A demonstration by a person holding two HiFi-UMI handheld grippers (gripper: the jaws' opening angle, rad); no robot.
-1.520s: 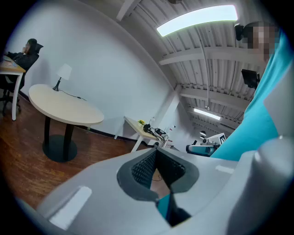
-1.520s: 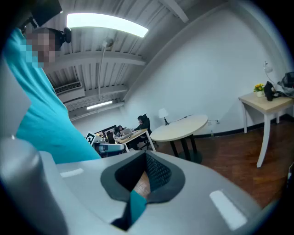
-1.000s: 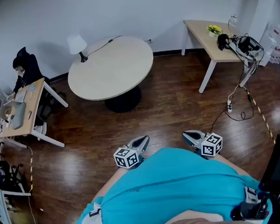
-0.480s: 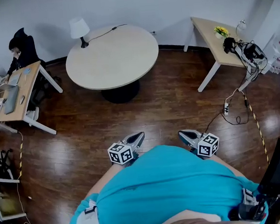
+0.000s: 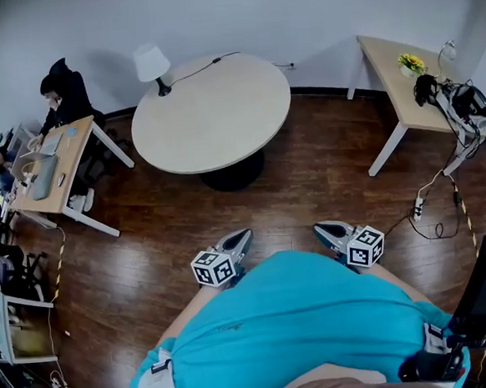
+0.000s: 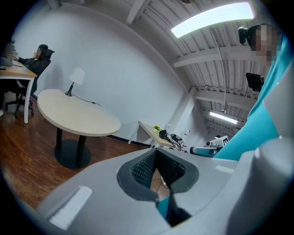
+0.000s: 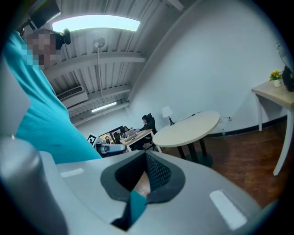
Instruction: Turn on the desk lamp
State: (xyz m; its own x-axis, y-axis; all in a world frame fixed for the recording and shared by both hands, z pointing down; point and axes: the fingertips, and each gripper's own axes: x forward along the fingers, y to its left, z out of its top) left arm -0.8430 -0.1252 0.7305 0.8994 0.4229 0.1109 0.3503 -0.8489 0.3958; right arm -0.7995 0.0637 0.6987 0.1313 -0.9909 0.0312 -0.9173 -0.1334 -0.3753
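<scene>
1. The lamp [image 5: 151, 64] stands at the far left edge of the round worktop [image 5: 221, 124], and its cord [image 5: 202, 65] trails right along the far rim
2. The left claw [image 5: 243, 236] and right claw [image 5: 320, 229] hang close to the body over bare floor [image 5: 147, 255], well apart from the lamp
3. Each claw is clenched on nothing: in both gripper views the pads meet, with only floor showing behind them
4. The step in hand is, by my judgement, the approach; the switching itself is not yet begun
5. It seems better to walk round to the worktop's left side, nearer the lamp, than to lean across the whole top
6. The switch is too small to make out from here, so check the base and the cord once close
7. A clenched claw should serve well as one blunt tip for a push-button
8. The lamp looks light and sits near the rim, so press downward, not sideways, or steady the base with the other claw
9. Keep clear of the seated person [image 5: 64, 98] at the left desk [image 5: 57, 174]
</scene>
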